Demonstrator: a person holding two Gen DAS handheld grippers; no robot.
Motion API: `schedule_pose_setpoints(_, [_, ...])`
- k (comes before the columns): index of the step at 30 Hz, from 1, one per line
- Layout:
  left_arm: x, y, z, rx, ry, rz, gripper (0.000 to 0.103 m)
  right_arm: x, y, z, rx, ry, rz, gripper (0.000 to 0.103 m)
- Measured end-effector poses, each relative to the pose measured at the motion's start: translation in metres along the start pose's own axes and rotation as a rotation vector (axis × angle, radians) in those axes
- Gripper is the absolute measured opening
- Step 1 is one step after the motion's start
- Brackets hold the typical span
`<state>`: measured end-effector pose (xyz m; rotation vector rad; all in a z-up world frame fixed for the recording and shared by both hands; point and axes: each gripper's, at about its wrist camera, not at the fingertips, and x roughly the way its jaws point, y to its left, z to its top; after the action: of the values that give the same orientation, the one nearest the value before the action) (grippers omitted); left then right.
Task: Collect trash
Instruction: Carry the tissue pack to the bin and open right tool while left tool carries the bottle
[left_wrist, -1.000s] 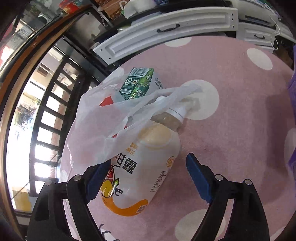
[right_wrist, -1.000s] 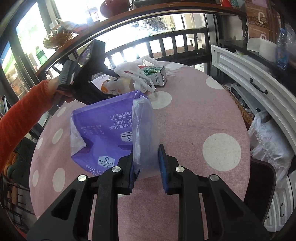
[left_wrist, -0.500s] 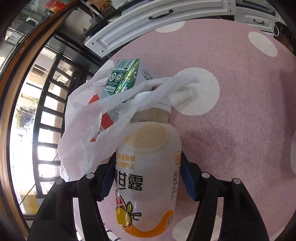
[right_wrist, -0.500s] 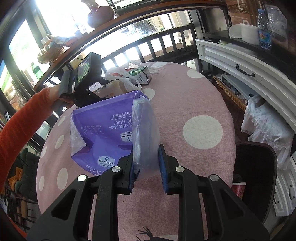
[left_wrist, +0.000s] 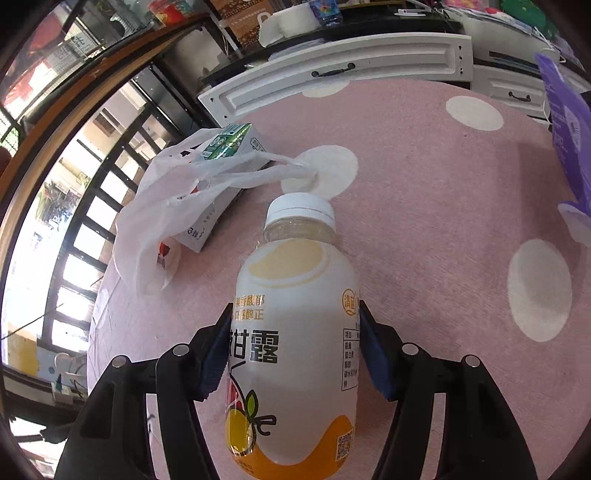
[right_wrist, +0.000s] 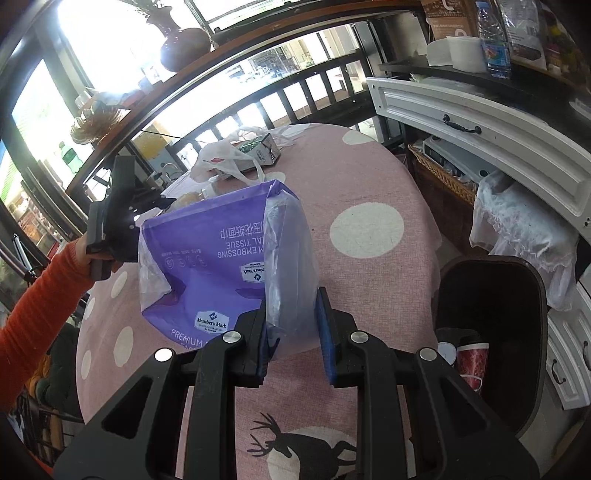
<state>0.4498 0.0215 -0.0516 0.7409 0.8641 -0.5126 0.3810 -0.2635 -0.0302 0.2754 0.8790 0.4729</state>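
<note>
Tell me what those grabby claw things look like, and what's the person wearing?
Each black plastic left gripper and right gripper has two angular arms with round silver bolts and blue ridged pads inside. The person's arm wears a bright orange knitted sleeve.

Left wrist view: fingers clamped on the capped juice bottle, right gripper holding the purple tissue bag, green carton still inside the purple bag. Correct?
Not quite. The green carton is not in the purple tissue bag; it lies on the table under the white plastic bag, as the left wrist view shows. The left gripper does clamp the juice bottle; the right gripper holds the purple bag.
</note>
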Motion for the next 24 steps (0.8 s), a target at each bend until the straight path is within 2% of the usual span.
schedule_pose_setpoints(5, [-0.018,-0.018,-0.007,-0.097,-0.050,-0.020,0.062,-0.018,-0.021,-0.011,0.055,-0.039,-0.021,0.023])
schedule_pose_setpoints(7, [-0.028,-0.027,-0.006,-0.153,-0.090,-0.050,0.062,-0.026,-0.033,-0.017,0.082,-0.058,-0.043,0.023])
schedule_pose_setpoints(10, [-0.043,-0.048,0.000,-0.180,-0.151,-0.070,0.062,-0.041,-0.054,-0.027,0.133,-0.083,-0.080,0.023])
schedule_pose_setpoints(13, [-0.061,-0.071,0.011,-0.227,-0.224,-0.122,0.062,-0.058,-0.076,-0.038,0.186,-0.112,-0.114,0.023])
schedule_pose_setpoints(20, [-0.082,-0.122,0.044,-0.251,-0.316,-0.172,0.062,-0.095,-0.124,-0.065,0.300,-0.180,-0.226,0.023])
schedule_pose_setpoints(24, [-0.089,-0.145,0.061,-0.270,-0.360,-0.236,0.062,-0.107,-0.144,-0.078,0.317,-0.209,-0.369,0.023])
